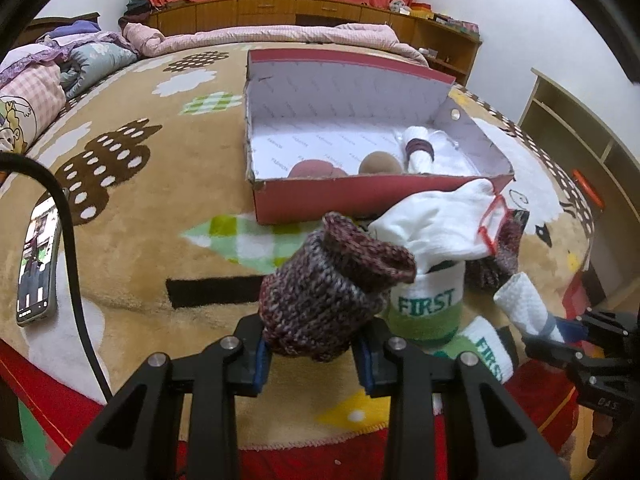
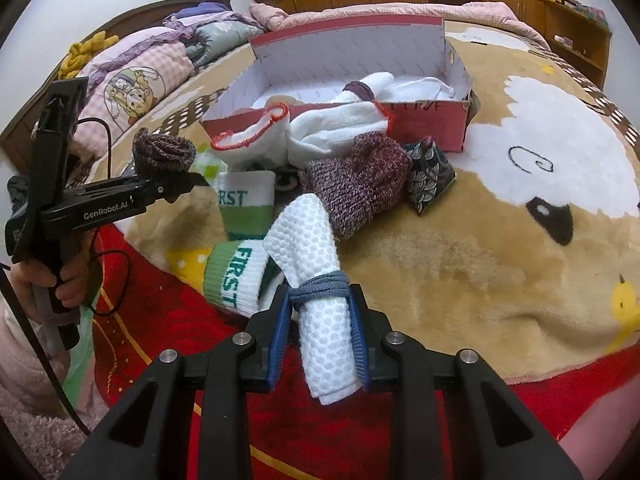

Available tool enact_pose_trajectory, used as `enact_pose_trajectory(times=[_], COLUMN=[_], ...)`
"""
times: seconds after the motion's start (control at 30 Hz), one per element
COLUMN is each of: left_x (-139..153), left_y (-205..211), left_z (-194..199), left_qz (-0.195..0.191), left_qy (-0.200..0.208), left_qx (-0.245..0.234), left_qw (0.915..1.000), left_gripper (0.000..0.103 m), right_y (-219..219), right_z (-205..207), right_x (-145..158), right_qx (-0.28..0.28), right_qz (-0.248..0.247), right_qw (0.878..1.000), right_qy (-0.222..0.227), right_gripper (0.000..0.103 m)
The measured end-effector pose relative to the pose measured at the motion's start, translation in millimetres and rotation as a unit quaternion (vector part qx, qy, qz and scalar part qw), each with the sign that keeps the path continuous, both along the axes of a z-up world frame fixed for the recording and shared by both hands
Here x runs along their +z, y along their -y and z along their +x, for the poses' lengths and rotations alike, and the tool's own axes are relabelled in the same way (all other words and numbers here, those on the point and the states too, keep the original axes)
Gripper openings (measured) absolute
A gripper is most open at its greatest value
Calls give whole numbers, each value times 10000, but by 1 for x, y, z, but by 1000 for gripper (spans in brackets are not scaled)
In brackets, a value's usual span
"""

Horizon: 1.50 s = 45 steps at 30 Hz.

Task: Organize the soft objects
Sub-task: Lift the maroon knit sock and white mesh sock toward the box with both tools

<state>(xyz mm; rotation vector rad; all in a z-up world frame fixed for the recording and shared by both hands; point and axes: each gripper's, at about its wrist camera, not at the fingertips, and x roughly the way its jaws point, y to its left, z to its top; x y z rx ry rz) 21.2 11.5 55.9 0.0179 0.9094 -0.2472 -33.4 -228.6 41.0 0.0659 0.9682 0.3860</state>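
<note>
My left gripper (image 1: 312,354) is shut on a maroon knitted roll (image 1: 332,292), held a little above the blanket; the same gripper (image 2: 180,180) and knitted roll (image 2: 162,152) show at the left of the right wrist view. My right gripper (image 2: 318,330) is shut on a rolled white waffle towel (image 2: 312,264) tied with a grey band; in the left wrist view that towel (image 1: 524,304) is at the right. Ahead lies a red shoe box (image 1: 360,200) (image 2: 432,120) holding rolled items. Before it lie white socks (image 1: 436,220), green-banded "FIRST" socks (image 1: 426,308) (image 2: 240,276) and another maroon knitted piece (image 2: 360,184).
A phone (image 1: 36,264) and a black cable (image 1: 68,240) lie at the left on the patterned blanket (image 2: 500,260). A dark patterned pouch (image 2: 428,184) sits beside the box. Folded quilts (image 2: 136,76) and wooden cabinets (image 1: 320,12) line the far side. A hand (image 2: 60,280) holds the left gripper's handle.
</note>
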Motion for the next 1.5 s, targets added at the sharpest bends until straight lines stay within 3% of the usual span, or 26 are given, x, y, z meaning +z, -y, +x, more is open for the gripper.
enact_pose_trajectory(times=[0.93,1.5], left_x=[27,46], left_y=[5,14], left_z=[-11,2], left_qz=[-132,-182], left_qy=[221,406], left_qx=[-72,-103], left_qw=[9996,9990], left_gripper=[35,35], right_y=[21,29], right_z=[-4,16], right_x=[25,51], right_qx=[-224,-324], right_qz=[297,315], right_qw=[9988,9967], right_qy=[329,671], right_gripper=[29,29])
